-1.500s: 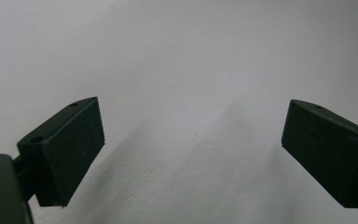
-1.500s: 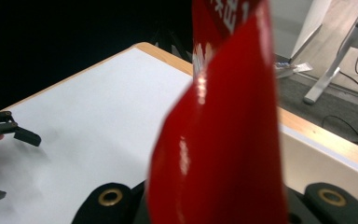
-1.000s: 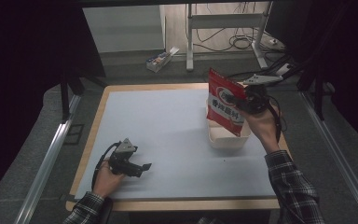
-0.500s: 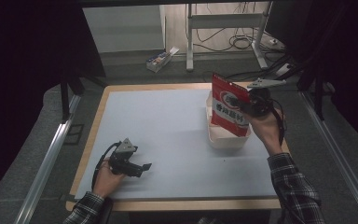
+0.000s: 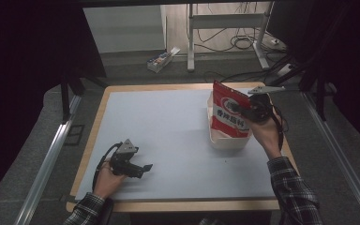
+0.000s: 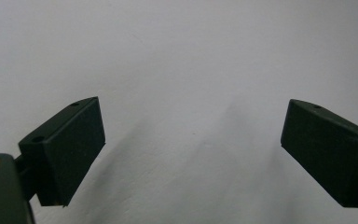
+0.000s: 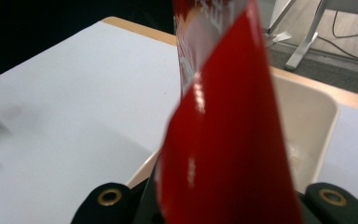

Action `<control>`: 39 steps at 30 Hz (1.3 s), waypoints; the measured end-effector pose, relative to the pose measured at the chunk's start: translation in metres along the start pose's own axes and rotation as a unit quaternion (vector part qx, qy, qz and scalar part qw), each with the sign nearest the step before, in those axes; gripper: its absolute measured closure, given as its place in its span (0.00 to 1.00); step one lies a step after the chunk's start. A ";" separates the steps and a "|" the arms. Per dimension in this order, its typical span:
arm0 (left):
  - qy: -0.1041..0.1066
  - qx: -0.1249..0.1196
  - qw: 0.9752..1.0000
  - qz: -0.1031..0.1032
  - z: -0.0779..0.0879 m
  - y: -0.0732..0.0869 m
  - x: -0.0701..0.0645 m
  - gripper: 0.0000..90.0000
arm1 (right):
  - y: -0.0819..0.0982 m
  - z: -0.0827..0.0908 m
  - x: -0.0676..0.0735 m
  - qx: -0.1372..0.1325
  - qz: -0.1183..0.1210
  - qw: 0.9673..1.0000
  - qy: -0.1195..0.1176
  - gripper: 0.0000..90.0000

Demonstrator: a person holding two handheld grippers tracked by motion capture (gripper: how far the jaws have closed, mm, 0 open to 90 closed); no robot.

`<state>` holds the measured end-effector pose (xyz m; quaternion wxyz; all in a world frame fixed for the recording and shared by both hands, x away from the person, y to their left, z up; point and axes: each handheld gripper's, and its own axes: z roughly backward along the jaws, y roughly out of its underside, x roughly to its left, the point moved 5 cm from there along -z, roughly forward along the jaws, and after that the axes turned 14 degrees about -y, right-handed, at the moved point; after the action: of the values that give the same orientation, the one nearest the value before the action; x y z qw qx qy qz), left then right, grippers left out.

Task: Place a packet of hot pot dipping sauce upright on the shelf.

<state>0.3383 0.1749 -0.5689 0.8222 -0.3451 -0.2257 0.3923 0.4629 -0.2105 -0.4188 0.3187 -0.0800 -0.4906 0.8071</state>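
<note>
High view: red bag (image 5: 230, 114) now lower in tub (image 5: 228, 140)

High view overlooks table (image 5: 168, 140); gripper views close.

- The pale grey surface (image 5: 168, 126) lay open across its middle and far left.
- The cream plastic tub (image 5: 229, 138) and upright red foil pouch (image 5: 229, 112) blocked the right side.
- The left tool (image 5: 140, 169) occupied the near-left corner.

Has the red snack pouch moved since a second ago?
Yes. The red snack pouch, shut in the right gripper, has sunk toward the cream plastic tub, its bottom now inside the rim.
</note>
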 end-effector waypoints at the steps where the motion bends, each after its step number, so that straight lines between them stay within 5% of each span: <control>1: 0.000 0.000 1.000 0.000 0.000 0.000 0.000 0.07 | 0.000 0.000 0.000 0.000 0.000 1.000 0.000 0.98; 14: -0.002 0.002 1.000 -0.002 0.000 0.000 0.000 0.07 | 0.018 0.009 -0.022 -0.009 -0.010 1.000 0.019 0.97; 21: -0.003 0.004 1.000 -0.003 -0.001 0.001 0.000 0.07 | 0.023 0.005 -0.027 0.017 0.012 0.999 0.039 0.92; 29: -0.003 0.005 1.000 -0.004 -0.001 0.001 0.000 0.07 | 0.028 0.003 -0.035 0.020 -0.003 0.998 0.068 0.34; 39: -0.003 0.006 1.000 -0.005 -0.002 0.001 -0.001 0.07 | 0.029 0.002 -0.030 0.013 0.002 0.999 0.047 0.10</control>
<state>0.3384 0.1743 -0.5709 0.8256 -0.3377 -0.2278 0.3904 0.4731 -0.2389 -0.4479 0.3406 -0.1151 -0.4645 0.8093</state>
